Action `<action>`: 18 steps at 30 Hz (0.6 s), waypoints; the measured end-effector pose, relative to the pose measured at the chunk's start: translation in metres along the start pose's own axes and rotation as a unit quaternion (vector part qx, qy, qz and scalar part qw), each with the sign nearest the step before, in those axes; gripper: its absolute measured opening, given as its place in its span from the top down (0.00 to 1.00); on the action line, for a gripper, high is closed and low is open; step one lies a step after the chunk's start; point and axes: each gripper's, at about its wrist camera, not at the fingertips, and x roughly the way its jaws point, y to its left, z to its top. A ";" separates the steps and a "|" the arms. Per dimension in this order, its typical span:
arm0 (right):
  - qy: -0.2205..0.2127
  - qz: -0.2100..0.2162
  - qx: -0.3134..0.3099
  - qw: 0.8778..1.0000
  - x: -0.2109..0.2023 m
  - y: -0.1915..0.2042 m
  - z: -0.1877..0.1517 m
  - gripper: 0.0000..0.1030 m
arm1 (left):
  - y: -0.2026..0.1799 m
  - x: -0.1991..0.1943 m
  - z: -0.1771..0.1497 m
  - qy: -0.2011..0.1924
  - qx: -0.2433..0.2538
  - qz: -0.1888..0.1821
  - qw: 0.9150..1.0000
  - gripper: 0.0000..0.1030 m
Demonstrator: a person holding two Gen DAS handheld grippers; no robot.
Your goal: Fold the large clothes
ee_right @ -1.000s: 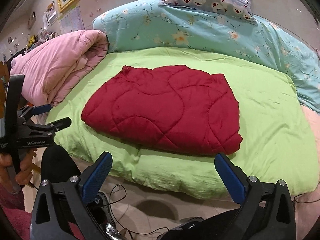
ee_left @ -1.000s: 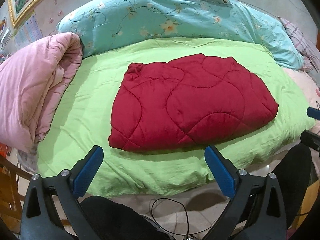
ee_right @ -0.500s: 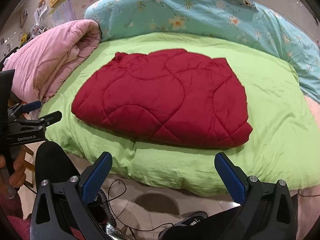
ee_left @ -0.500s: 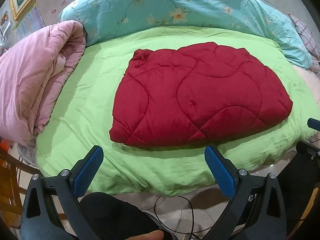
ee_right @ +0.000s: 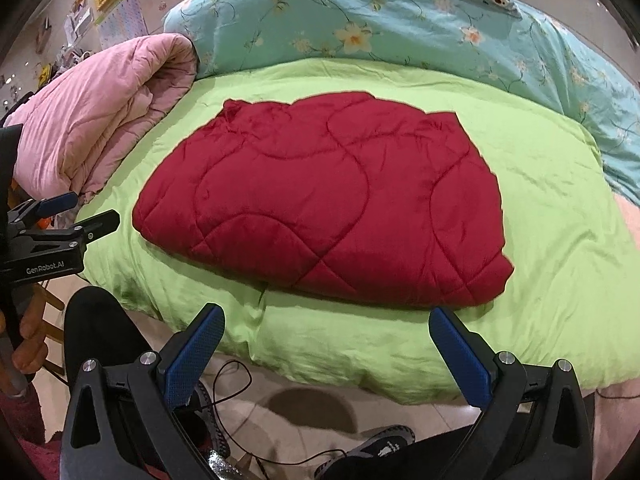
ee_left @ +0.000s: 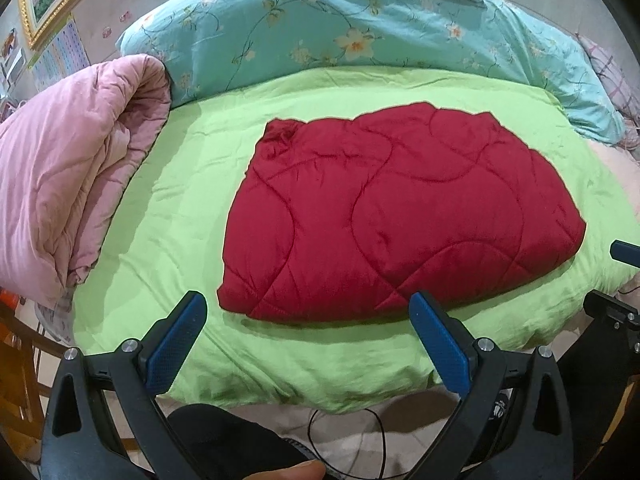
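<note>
Bedroom scene: a bed covered by a lime-green sheet (ee_left: 172, 200) fills both views, with a turquoise floral duvet (ee_left: 320, 32) bunched along the far side and a rolled pink quilt (ee_left: 60, 184) at the left.

Left wrist view: the left gripper (ee_left: 306, 316) hangs just off the near edge of the bed, its blue-padded jaws spread wide and holding nothing. Straight ahead of it lies the red quilted garment (ee_left: 400, 216), folded into a thick flat bundle near the middle of the sheet. Its long axis runs left to right, across the line of the fingers. Its near left corner sits just beyond the left fingertip. Bare green sheet surrounds the bundle on every side, widest on the left before the pink quilt.

Right wrist view: the right gripper (ee_right: 326, 316) is likewise wide open and empty, poised off the bed's near edge. The red garment (ee_right: 320, 208) lies ahead, and its near right corner sits just beyond the right fingertip. Each gripper is therefore nearest its own near corner. The left gripper (ee_right: 80, 212) shows at the far left, held by a hand (ee_right: 28, 340).
</note>
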 end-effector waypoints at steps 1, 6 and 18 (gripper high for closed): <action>-0.003 0.000 -0.002 1.000 -0.002 0.000 0.003 0.00 | 0.000 -0.001 0.002 -0.003 0.000 -0.001 1.000 0.01; -0.018 -0.003 -0.010 1.000 -0.011 0.001 0.014 0.00 | -0.001 -0.005 0.005 -0.010 -0.002 -0.005 1.000 0.01; -0.019 -0.008 -0.012 1.000 -0.007 -0.002 0.019 0.00 | -0.005 -0.003 0.007 -0.011 -0.003 -0.016 1.000 0.01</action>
